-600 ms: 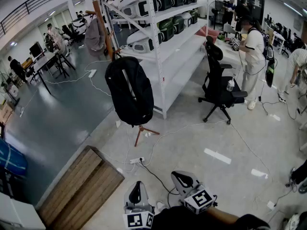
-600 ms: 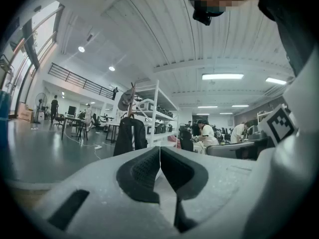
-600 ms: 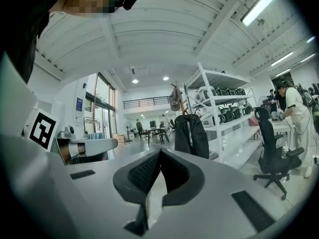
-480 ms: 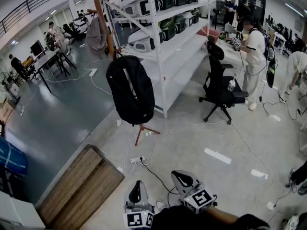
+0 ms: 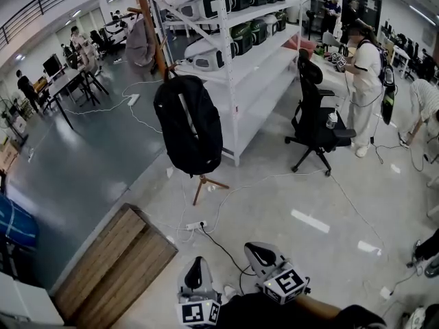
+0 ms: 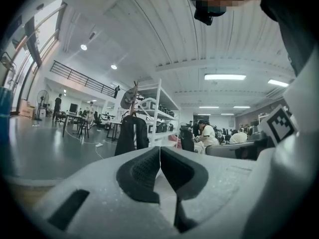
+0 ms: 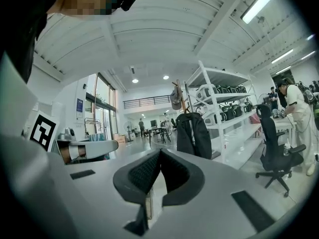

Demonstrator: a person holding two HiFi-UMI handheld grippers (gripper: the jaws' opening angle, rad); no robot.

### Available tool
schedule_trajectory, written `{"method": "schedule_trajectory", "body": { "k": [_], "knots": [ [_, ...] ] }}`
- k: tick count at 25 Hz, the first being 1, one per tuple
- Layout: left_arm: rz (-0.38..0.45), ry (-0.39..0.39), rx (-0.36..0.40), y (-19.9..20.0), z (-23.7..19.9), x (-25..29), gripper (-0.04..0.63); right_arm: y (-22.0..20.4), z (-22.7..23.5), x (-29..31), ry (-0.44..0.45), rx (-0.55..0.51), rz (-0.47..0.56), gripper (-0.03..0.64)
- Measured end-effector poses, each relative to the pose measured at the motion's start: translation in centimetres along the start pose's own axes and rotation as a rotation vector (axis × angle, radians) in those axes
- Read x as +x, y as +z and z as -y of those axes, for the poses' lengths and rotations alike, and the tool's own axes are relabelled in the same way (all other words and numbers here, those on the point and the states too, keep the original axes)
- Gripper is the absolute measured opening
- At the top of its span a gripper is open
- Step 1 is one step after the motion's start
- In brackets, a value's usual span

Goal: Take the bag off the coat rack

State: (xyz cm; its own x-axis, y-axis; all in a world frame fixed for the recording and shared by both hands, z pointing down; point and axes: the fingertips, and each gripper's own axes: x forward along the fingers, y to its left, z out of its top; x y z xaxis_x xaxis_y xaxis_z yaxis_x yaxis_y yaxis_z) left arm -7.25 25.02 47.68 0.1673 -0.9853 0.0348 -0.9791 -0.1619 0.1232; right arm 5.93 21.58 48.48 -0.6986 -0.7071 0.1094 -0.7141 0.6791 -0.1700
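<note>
A black backpack (image 5: 190,125) hangs on a wooden coat rack (image 5: 153,38) that stands on the floor ahead of me, in front of the white shelving. A grey garment (image 5: 140,43) hangs near the rack's top. The rack's feet (image 5: 206,184) show below the bag. Both grippers are low at the bottom of the head view, well short of the bag: my left gripper (image 5: 195,274) and my right gripper (image 5: 259,254), each shut with nothing held. In the left gripper view the bag (image 6: 132,139) shows beyond the shut left gripper (image 6: 159,152). In the right gripper view the bag (image 7: 193,133) shows beyond the shut right gripper (image 7: 159,154).
White shelving (image 5: 236,81) with green-and-white devices stands right behind the rack. A black office chair (image 5: 315,125) and a person in white (image 5: 360,81) are to the right. A wooden platform (image 5: 116,266) lies at the lower left. Cables and a power strip (image 5: 194,228) cross the floor between me and the rack.
The head view has drifted slightly, so the bag and rack sit a little further right in the picture. Both grippers stay where they were, shut.
</note>
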Motion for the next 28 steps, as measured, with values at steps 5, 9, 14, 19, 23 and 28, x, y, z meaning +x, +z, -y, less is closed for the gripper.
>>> {"method": "schedule_trajectory", "body": {
  "k": [5,9,14,19,23,28],
  "knots": [
    [-0.002,-0.015,-0.003,0.1,-1.1,-0.1,0.018,0.3,-0.8,1.1,-0.005,-0.007,0.01,0.012],
    [0.001,-0.02,0.013,0.7,-2.6,-0.3,0.018,0.1,-2.1,2.4,-0.01,-0.023,0.004,0.012],
    [0.005,-0.039,0.015,0.8,-4.8,-0.7,0.017,-0.2,-4.0,4.1,-0.028,-0.026,0.003,0.012],
    [-0.005,-0.048,0.003,0.2,-7.1,-1.0,0.018,-0.4,-5.6,6.0,-0.043,-0.026,0.007,0.012],
    [-0.019,-0.042,-0.005,-0.4,-8.4,-0.4,0.017,-0.6,-5.5,7.5,-0.048,-0.021,0.0,0.012],
    [-0.025,-0.032,-0.012,-0.4,-9.6,1.8,0.017,-0.8,-3.9,10.3,-0.042,-0.016,-0.011,0.012]
  ]
}}
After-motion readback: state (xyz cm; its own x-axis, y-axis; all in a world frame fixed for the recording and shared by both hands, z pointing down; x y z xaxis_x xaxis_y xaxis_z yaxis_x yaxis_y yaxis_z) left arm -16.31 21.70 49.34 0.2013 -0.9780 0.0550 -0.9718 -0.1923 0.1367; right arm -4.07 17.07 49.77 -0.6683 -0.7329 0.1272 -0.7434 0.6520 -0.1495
